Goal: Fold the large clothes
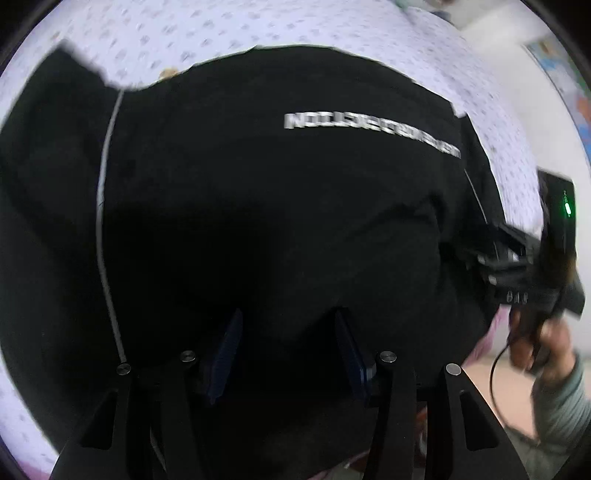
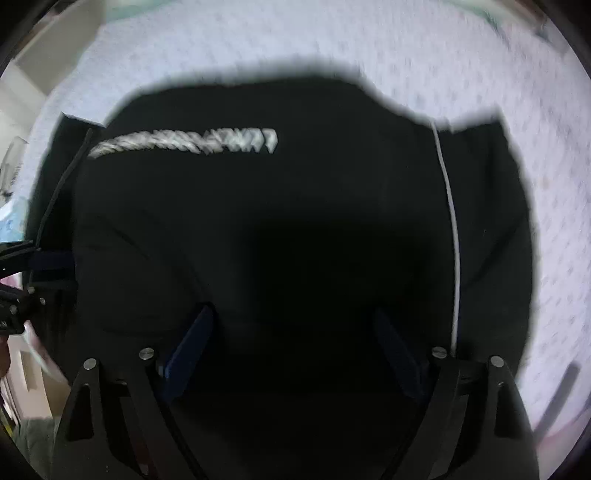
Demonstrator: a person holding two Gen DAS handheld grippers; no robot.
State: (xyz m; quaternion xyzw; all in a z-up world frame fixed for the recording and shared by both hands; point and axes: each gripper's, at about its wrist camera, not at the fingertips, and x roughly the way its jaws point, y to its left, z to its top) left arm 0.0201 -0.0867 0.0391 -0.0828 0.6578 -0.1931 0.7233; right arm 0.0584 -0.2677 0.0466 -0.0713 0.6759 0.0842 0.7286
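A large black garment [image 1: 258, 184] with white lettering and thin white piping lies spread on a white dotted bedsheet [image 1: 221, 33]. It also fills the right wrist view [image 2: 295, 203]. My left gripper [image 1: 288, 321] is open, its blue pads apart just over the near part of the garment. My right gripper [image 2: 293, 317] is open too, above the garment's near part. The right gripper also shows at the right edge of the left wrist view [image 1: 517, 273], held by a hand. The left gripper shows at the left edge of the right wrist view [image 2: 22, 273]. Both views are motion-blurred.
The bedsheet [image 2: 369, 44] surrounds the garment on the far side and both flanks. A wall with a coloured poster [image 1: 561, 74] stands at the right. The person's sleeve [image 1: 565, 398] is at the lower right. Pale floor shows near the bed edge.
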